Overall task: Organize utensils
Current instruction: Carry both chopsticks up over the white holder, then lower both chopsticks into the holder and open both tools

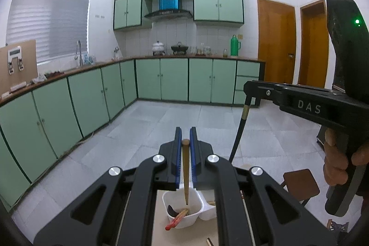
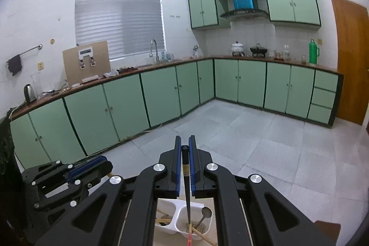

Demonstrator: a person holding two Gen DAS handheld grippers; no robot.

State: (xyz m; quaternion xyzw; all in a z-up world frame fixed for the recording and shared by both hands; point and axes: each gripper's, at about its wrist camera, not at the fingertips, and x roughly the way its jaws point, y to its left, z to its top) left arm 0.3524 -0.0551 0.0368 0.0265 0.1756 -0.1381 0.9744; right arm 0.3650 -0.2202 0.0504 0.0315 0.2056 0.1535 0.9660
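Observation:
My left gripper (image 1: 185,142) is shut on a brown wooden chopstick (image 1: 185,172) that hangs tip-down over the left compartment of a white two-compartment utensil holder (image 1: 182,223). That compartment holds a red-handled utensil (image 1: 175,221) and a dark spoon. My right gripper (image 2: 185,149) is shut on a black chopstick (image 2: 186,190) with a gold band, its tip inside the holder's right compartment (image 2: 196,226). A metal spoon (image 2: 205,214) and wooden chopsticks stand there too. The right gripper also shows in the left wrist view (image 1: 251,87), holding the black chopstick (image 1: 238,128).
The holder stands on a light table (image 1: 159,232). A brown stool (image 1: 299,183) is to the right on the tiled floor. Green cabinets and a counter line the far walls. The left gripper's body shows at the lower left of the right wrist view (image 2: 69,179).

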